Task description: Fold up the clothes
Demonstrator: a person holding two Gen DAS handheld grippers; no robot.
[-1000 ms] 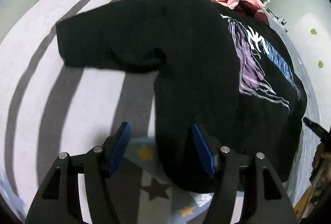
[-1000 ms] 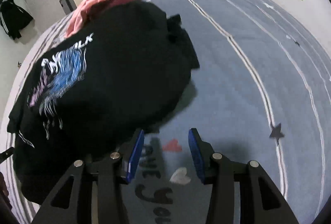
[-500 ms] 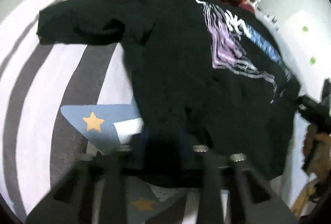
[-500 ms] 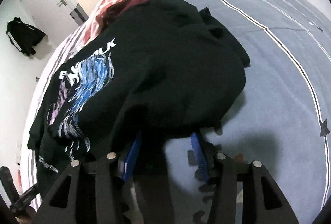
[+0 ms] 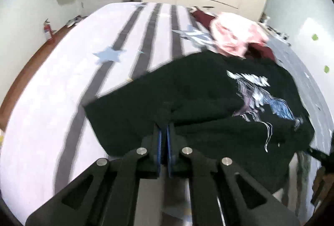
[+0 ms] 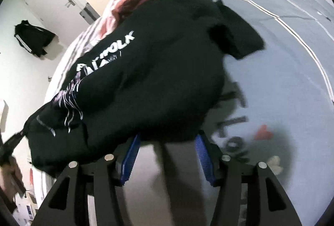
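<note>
One black sweatshirt [image 5: 208, 88] on the striped bed [image 5: 62, 88], spread from centre toward four o'clock in the left wrist view. White, blue and purple print [image 5: 256, 94] across its upper face, white lettering [image 6: 108, 59] legible from the right wrist view. Long axis from seven o'clock up toward one o'clock there, short sleeve [image 6: 235, 36] jutting toward two. Beyond it, at one o'clock, a pink garment [image 5: 233, 36]. Left hand-held gripper [image 5: 163, 132] pinched narrow on a black fold of the sweatshirt. Right hand-held gripper [image 6: 167, 142] moderately wide, jaws just opening, hem draped over its tips, not pressed by the pads.
</note>
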